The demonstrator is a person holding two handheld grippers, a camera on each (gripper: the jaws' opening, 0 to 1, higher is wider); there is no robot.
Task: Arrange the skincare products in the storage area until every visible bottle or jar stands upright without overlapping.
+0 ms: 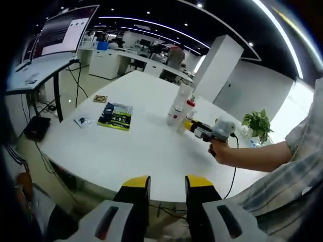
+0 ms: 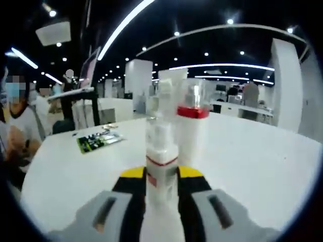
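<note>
Three skincare bottles stand close together on the white table (image 1: pixel 126 156). In the right gripper view, a small white bottle (image 2: pixel 161 151) with a red band is upright between my right gripper's (image 2: pixel 161 176) yellow-tipped jaws, which press on both its sides. Just behind it are a white bottle with a red collar and clear cap (image 2: pixel 192 128) and a taller white tube (image 2: pixel 171 83). In the left gripper view the bottle group (image 1: pixel 177 108) is seen from afar, with the right gripper (image 1: pixel 193 126) at its base, held by a hand. My left gripper (image 1: pixel 167 184) hangs open at the table's near edge, holding nothing.
A green printed packet (image 1: pixel 115 116) lies flat left of the bottles, with a small card (image 1: pixel 82 121) and a brown item (image 1: pixel 100 99) near it. A potted plant (image 1: pixel 258 123) stands at the far right. A desk with a monitor (image 1: pixel 60 33) stands beyond the table's left edge.
</note>
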